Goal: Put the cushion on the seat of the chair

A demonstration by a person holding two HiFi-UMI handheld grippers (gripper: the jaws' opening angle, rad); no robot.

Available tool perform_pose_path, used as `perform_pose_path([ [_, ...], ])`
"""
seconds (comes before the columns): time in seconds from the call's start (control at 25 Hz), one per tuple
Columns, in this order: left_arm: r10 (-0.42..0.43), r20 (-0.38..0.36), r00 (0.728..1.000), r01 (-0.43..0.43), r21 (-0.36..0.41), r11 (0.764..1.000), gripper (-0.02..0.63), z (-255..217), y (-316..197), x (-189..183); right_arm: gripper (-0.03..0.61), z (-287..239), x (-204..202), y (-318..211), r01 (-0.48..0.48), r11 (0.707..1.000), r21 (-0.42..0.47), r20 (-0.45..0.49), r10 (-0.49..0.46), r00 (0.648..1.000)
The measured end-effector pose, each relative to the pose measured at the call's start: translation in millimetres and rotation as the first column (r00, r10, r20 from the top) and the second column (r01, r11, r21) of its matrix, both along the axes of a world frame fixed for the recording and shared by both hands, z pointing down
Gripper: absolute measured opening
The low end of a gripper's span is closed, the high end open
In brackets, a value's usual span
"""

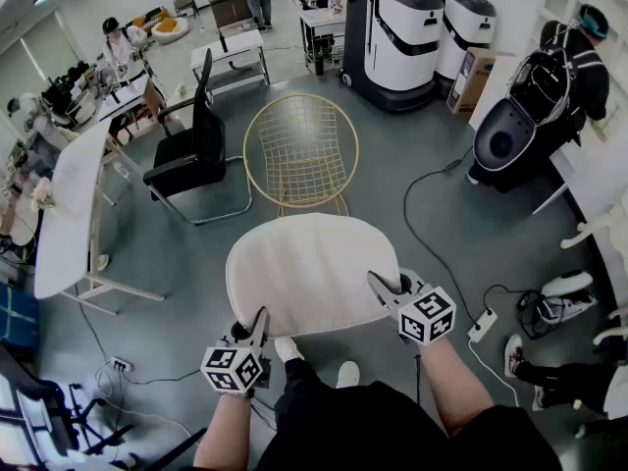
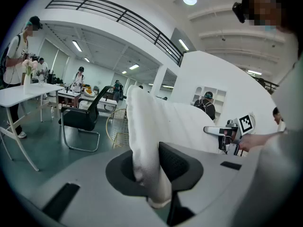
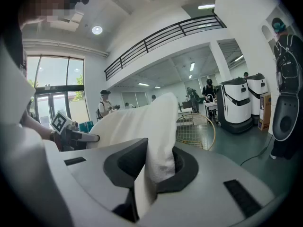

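A round cream cushion (image 1: 299,273) hangs level in the air between both grippers, short of the gold wire chair (image 1: 299,150) that stands beyond it on the grey floor. My left gripper (image 1: 257,324) is shut on the cushion's near left edge (image 2: 144,141). My right gripper (image 1: 381,287) is shut on its near right edge (image 3: 158,141). In the left gripper view the chair (image 2: 118,126) shows past the cushion's left side; in the right gripper view the chair (image 3: 195,130) shows to its right. The chair's round wire seat is bare.
A black office chair (image 1: 191,150) stands just left of the gold one. A long white table (image 1: 69,214) runs along the left. Two large white-and-black machines (image 1: 397,37) stand behind. Cables and a power strip (image 1: 481,324) lie on the floor at right. Several people stand around the room.
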State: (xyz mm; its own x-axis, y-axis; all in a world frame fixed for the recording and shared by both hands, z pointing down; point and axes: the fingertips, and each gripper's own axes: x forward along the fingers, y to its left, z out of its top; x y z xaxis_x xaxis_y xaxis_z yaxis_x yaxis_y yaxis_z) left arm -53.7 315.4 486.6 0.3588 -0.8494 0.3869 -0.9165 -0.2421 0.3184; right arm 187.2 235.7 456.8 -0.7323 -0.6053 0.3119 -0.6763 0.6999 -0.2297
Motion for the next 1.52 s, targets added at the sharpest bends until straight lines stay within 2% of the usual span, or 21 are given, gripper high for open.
perform_pose_path([
  [0.76, -0.005, -0.006, 1.000, 0.005, -0.004, 1.000, 0.081, 2.0, -20.8, -22.5, 0.072, 2.5, -22.2, -20.3, -0.002, 1.000, -0.006, 0.022, 0.003, 1.000],
  [1.2, 0.020, -0.020, 1.000, -0.020, -0.011, 1.000, 0.081, 0.8, -55.6, -57.4, 0.072, -1.2, -55.3, -49.6, -0.030, 0.999, -0.014, 0.009, 0.030, 1.000],
  [1.52, 0.050, -0.028, 0.998, -0.051, -0.023, 0.998, 0.081, 8.8, -96.5, -95.7, 0.071, 5.8, -92.4, -83.8, -0.061, 0.998, -0.029, -0.001, 0.061, 0.998],
])
